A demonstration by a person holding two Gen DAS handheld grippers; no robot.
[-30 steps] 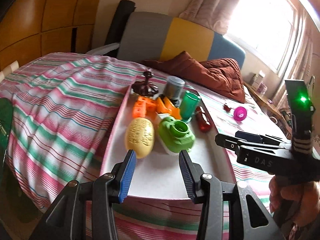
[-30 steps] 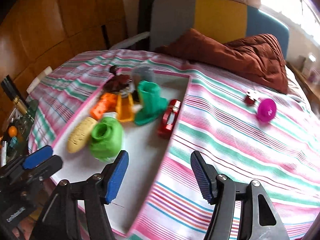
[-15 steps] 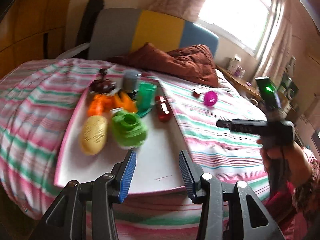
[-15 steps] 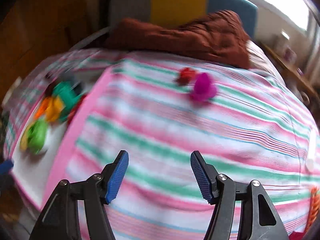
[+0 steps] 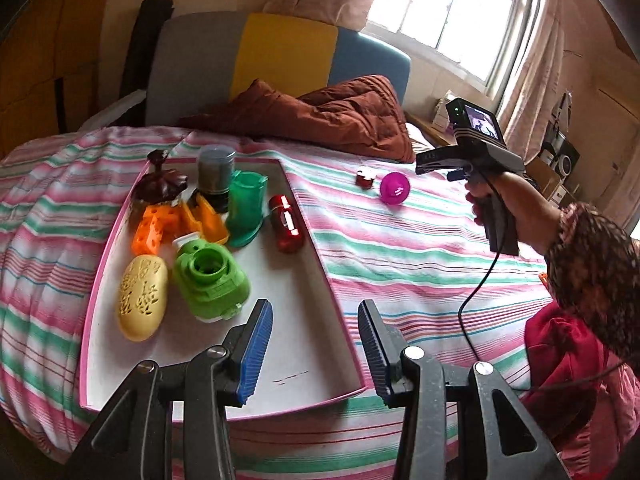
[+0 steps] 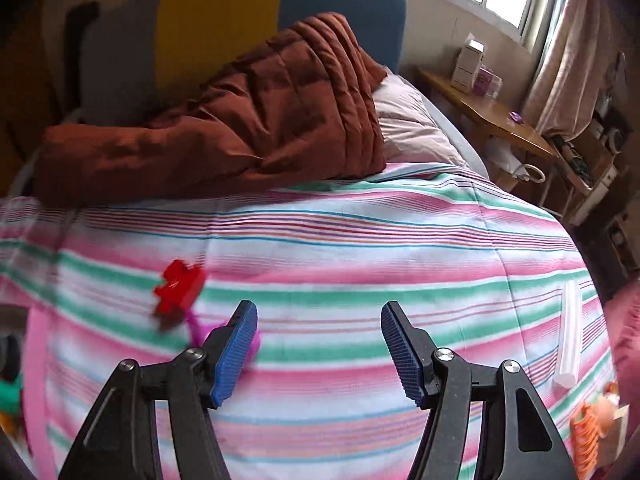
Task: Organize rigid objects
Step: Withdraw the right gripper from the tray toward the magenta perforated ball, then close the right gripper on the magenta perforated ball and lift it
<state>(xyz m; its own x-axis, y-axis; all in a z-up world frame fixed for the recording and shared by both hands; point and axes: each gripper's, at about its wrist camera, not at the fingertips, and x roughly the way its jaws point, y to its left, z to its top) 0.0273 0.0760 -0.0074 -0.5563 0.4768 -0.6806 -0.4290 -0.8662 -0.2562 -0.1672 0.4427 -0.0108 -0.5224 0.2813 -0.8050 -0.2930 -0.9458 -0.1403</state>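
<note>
the left hand-held gripper hangs over the pink-rimmed tray on the bed, jaws apart and empty. the right hand-held gripper, also apart with nothing between, is above the striped bedspread, the red piece and magenta toy just to its left.

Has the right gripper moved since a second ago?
Yes. The right gripper has swung away from the tray, out over the striped bedspread past the red piece.

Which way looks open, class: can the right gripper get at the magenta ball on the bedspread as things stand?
Probably yes. The right gripper is open and empty, and the magenta ball lies on the open striped bedspread outside the tray, with only a small red piece beside it.
</note>
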